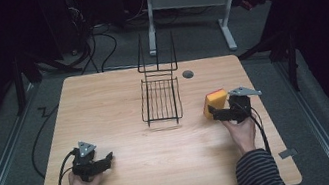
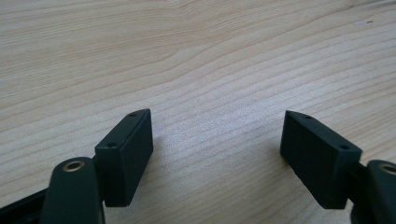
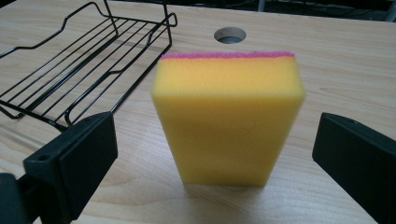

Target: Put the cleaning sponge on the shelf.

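Observation:
A yellow sponge (image 1: 215, 101) with a thin pink scouring layer on its far side stands on edge on the right part of the wooden table (image 1: 165, 168). My right gripper (image 1: 213, 112) is open just behind it. In the right gripper view the sponge (image 3: 229, 116) rises between the two wide-apart jaws of the right gripper (image 3: 214, 128), and neither pad touches it. Near the table's front left, my left gripper (image 1: 107, 161) rests low over bare wood. In the left gripper view the left gripper (image 2: 217, 116) is open with nothing between its jaws.
A black wire basket (image 1: 161, 100) with a tall back frame sits at the table's middle, left of the sponge; it is also in the right gripper view (image 3: 84, 60). A round cable hole (image 1: 188, 74) lies behind it. Cables trail over the floor beyond the table.

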{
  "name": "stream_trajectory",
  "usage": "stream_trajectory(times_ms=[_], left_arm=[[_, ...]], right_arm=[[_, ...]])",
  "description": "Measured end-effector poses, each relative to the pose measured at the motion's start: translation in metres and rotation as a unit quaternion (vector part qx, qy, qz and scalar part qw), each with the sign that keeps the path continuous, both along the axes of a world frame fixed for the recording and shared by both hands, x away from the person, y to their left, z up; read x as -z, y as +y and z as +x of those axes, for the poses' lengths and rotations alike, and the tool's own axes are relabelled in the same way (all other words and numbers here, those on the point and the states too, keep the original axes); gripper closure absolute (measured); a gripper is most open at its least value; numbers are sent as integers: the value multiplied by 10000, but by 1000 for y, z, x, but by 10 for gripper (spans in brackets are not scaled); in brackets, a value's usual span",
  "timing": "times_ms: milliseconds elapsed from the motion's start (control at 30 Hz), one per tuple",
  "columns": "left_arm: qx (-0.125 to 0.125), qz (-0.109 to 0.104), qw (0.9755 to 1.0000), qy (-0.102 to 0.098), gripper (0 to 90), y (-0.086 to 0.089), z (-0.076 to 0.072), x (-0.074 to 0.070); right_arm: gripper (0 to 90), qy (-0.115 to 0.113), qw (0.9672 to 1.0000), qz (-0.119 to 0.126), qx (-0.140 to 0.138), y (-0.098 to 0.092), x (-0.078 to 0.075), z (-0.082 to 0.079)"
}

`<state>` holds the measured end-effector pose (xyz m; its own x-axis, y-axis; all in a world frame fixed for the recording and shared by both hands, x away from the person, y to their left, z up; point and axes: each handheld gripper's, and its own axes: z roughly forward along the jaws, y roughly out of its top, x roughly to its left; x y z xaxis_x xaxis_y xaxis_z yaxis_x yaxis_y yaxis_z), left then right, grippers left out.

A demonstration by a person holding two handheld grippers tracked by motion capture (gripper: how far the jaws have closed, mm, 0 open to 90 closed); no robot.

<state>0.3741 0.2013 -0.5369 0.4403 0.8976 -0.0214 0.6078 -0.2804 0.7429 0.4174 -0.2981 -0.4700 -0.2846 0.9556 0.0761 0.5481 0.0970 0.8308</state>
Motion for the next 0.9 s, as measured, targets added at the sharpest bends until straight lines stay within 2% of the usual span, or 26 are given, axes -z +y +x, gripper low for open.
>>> stream_trajectory(times_ms=[200,367,767,900], left_arm=[[0,0,10000,0,260,0,0,0],[-1,0,10000,-2,260,0,0,0],[6,5,10000,6,260,0,0,0],[-1,2,10000,-2,260,0,0,0]], right_arm=[[2,-57,9999,-96,19,5,3,9],[2,39,9999,-122,74,3,10,14],[2,-25,10000,-46,83,4,19,21],[4,30,9999,-55,114,5,23,24]])
